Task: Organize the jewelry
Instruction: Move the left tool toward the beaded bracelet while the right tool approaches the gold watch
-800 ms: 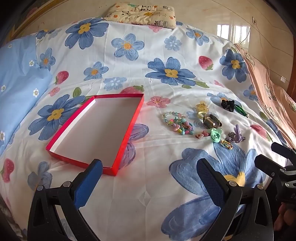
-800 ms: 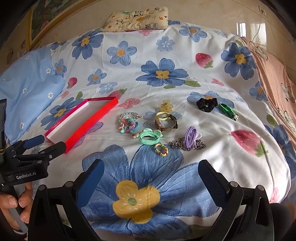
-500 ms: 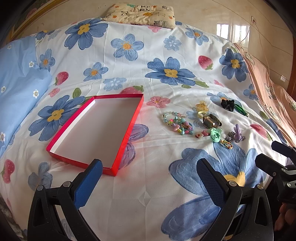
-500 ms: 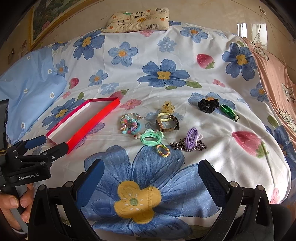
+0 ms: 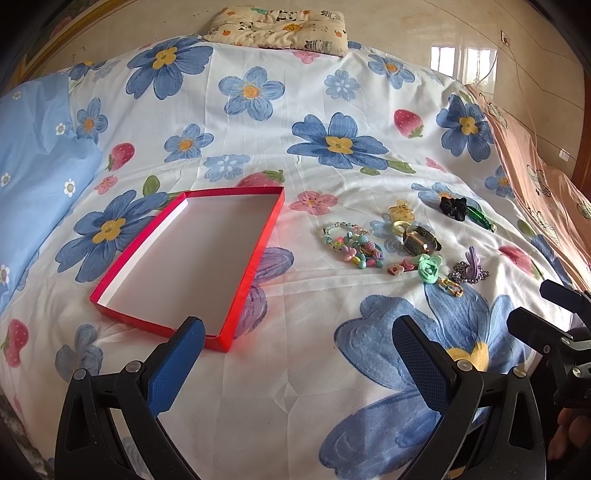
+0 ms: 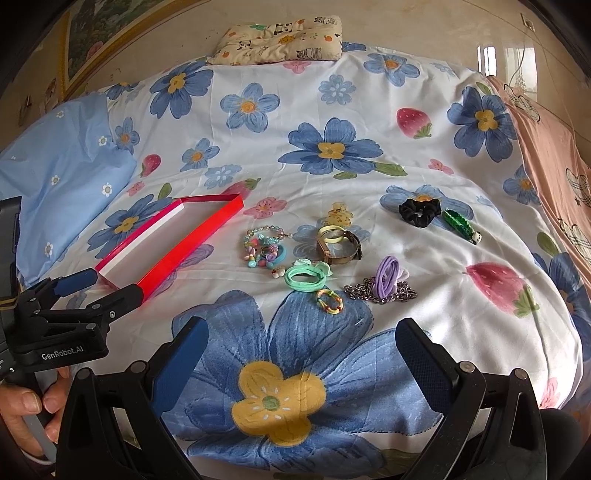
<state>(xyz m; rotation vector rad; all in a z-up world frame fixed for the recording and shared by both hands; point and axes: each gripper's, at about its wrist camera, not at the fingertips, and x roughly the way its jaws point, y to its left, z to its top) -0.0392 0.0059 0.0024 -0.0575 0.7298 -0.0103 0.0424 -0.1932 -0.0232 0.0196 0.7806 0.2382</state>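
A shallow red box (image 5: 192, 258) with a white inside lies empty on the flowered bedspread, left of a cluster of jewelry. The cluster holds a beaded bracelet (image 6: 264, 249), a gold watch (image 6: 338, 247), a mint hair tie (image 6: 304, 277), a small colourful chain ring (image 6: 330, 301), a purple hair tie on a metal chain (image 6: 384, 286), a black scrunchie (image 6: 419, 210) and a green clip (image 6: 460, 223). My left gripper (image 5: 295, 354) hangs wide open just before the box's near corner. My right gripper (image 6: 301, 352) is wide open, nothing between its fingers, short of the jewelry.
A small patterned pillow (image 5: 277, 27) lies at the bed's far edge. A blue pillow (image 5: 33, 177) is on the left and a peach blanket (image 6: 554, 166) on the right. A hand (image 6: 26, 410) holds the left gripper's handle.
Both views have shifted only slightly; the jewelry sits a touch lower in the right wrist view. Nothing was taken or let go.
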